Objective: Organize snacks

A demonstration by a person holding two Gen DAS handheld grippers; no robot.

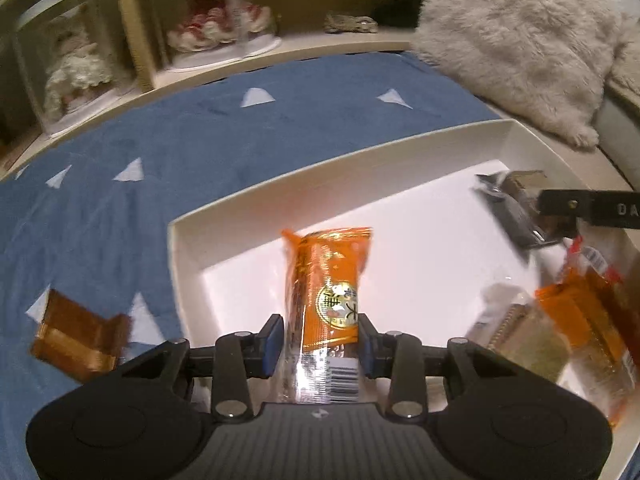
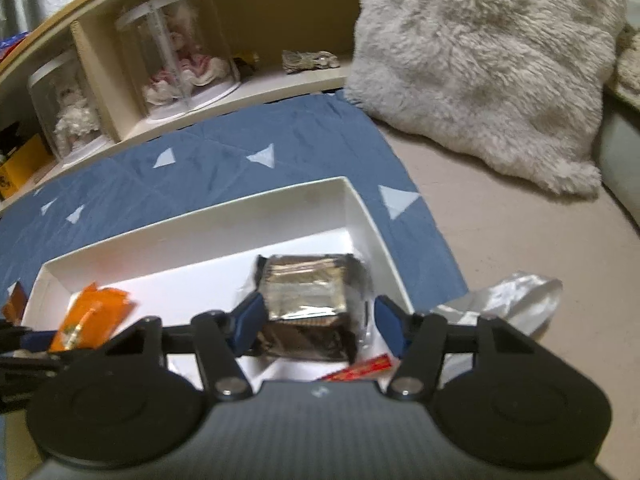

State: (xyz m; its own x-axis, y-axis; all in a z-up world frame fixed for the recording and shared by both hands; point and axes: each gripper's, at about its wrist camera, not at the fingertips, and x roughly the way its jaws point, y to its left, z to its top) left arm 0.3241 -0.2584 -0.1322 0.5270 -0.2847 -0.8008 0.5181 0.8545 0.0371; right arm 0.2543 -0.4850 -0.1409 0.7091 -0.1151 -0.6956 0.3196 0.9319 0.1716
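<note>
Roughly midway — my left gripper pinches the orange packet over the white box; right gripper spread around the dark packet; brown wrapper remains outside.

dim, warm room light in both my views. white box floor blows out bright, centre frame, its far wall shading a strip inside. glare streaks on the orange wrapper foil. motion blur lower right of left view. fisheye bends the shelf edge; corners go black.
</note>
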